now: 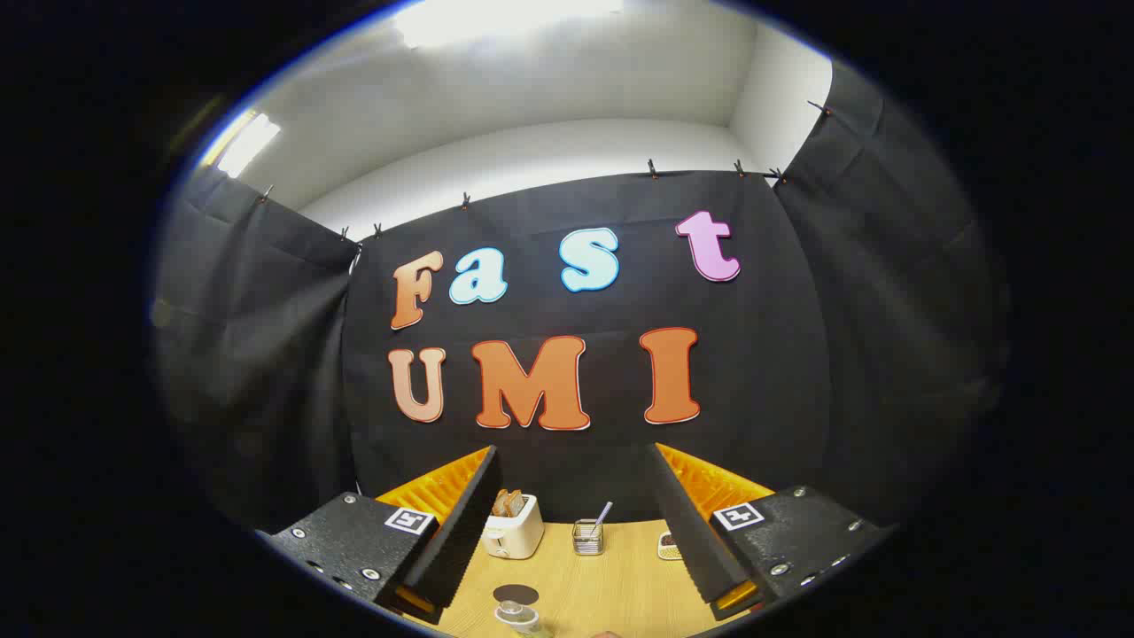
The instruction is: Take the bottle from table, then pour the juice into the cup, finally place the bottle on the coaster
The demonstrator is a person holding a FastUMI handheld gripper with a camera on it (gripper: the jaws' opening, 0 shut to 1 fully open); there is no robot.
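Note:
My gripper (574,454) is held high over the wooden table (620,585) with its fingers wide apart and nothing between them. Low between the fingers, the clear top of what looks like the bottle (518,614) shows at the table's near side; most of it is cut off. Just beyond it lies a dark round coaster (516,593). Farther back, near the cloth wall, stands a small clear cup (587,537) with a straw in it.
A white toaster (515,528) with toast in its slots stands at the back, close to the left finger. A small pale object (668,546) lies at the back, partly hidden by the right finger. Black cloth walls close off the booth.

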